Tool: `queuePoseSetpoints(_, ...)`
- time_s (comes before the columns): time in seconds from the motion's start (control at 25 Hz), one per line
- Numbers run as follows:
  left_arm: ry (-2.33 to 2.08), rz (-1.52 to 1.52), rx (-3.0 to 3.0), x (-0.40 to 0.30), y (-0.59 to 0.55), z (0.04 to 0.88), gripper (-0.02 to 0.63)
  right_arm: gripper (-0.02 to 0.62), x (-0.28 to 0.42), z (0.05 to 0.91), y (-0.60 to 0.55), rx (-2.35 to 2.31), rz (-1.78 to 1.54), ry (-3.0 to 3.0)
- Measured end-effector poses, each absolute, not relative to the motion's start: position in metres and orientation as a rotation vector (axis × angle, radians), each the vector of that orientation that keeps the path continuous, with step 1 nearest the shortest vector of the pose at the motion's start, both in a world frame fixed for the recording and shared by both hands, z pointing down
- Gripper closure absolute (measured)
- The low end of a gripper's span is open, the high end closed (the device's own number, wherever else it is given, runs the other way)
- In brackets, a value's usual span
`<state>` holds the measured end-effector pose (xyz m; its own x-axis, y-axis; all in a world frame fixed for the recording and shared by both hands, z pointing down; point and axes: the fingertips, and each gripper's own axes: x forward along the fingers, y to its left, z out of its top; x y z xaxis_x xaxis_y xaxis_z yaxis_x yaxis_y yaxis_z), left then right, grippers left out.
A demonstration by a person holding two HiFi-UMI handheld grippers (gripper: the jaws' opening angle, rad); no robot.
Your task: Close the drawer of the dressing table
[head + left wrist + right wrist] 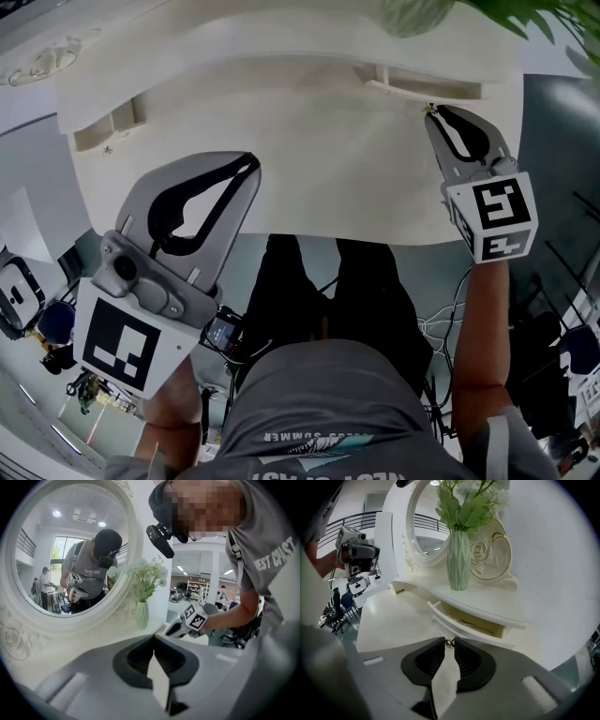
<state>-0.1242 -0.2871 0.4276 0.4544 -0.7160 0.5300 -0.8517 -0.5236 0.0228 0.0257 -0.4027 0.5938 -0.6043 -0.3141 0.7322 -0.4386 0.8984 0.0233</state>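
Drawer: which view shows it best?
The right gripper view: the drawer stands open, front and inside visible, the right gripper shut on its knob. The head view shows only its top. The left gripper view misses it.

A: Any txt readable?
B: Yes, only on the person's grey T-shirt (pixel 267 564), right of the oval mirror (pixel 70 550) in the left gripper view. Chest print, caps: "WEST COAST", 1st letter partly lost in a fold.
A: Head view?
B: Same T-shirt (pixel 319 412) from above, print upside down. Small line reads "SUMMER". The bigger line under it is cut by the frame edge, approx. "WEST COAST".
A: Inside the mirror?
B: The reflected person's shirt has a chest print too, but it's reversed and too small to read.
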Motion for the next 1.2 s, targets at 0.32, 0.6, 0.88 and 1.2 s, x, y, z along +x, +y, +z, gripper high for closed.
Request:
queuePoseSetpoints(0.32,-1.398,0.689,2.405,-0.136,-0.278,0.420,0.603,0.526,0.018,0.594,-0.421,0.579,0.163,-2.281)
queuePoseSetpoints(0.6,-1.442,0.686,2.393,-0.150,-0.269,0.415,0.603,0.526,0.004,0.594,-0.439,0.655,0.135,-2.295)
queuePoseSetpoints(0.88,-1.475,0.683,2.377,-0.164,-0.260,0.412,0.603,0.515,-0.004,0.597,-0.445,0.744,0.158,-2.314)
queuePoseSetpoints(1.2,-1.507,0.675,2.399,-0.164,-0.251,0.392,0.603,0.509,0.004,0.595,-0.444,0.788,0.204,-2.292)
